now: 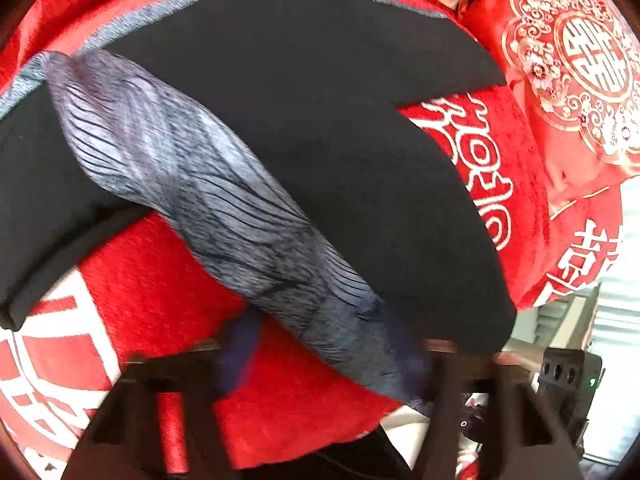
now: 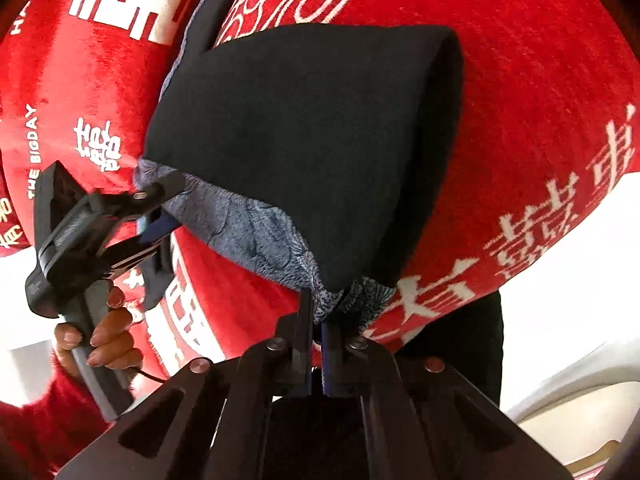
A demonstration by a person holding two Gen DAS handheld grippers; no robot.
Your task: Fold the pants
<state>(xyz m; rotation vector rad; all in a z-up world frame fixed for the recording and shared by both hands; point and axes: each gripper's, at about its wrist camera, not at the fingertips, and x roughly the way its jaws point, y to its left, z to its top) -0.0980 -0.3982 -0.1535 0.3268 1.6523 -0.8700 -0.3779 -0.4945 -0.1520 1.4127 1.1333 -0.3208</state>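
Note:
Black pants [image 1: 320, 100] with a grey patterned band [image 1: 200, 184] lie on a red blanket [image 1: 160, 300]. In the left wrist view the band runs diagonally down between my left gripper's [image 1: 328, 356] blurred fingers. From the right wrist view, the left gripper [image 2: 160, 212] pinches one corner of the band [image 2: 260, 232], a hand [image 2: 108, 332] on its handle. My right gripper [image 2: 320, 332] is shut on the band's other corner, just below the folded black pants [image 2: 304, 140]. The band hangs taut between the two grips.
The red blanket [image 2: 520, 100] carries white characters and covers the bed. A red pillow with a gold emblem [image 1: 580, 60] lies at the upper right. The bed edge and pale floor [image 2: 560, 340] show at the lower right. A red sleeve [image 2: 48, 420] is at the lower left.

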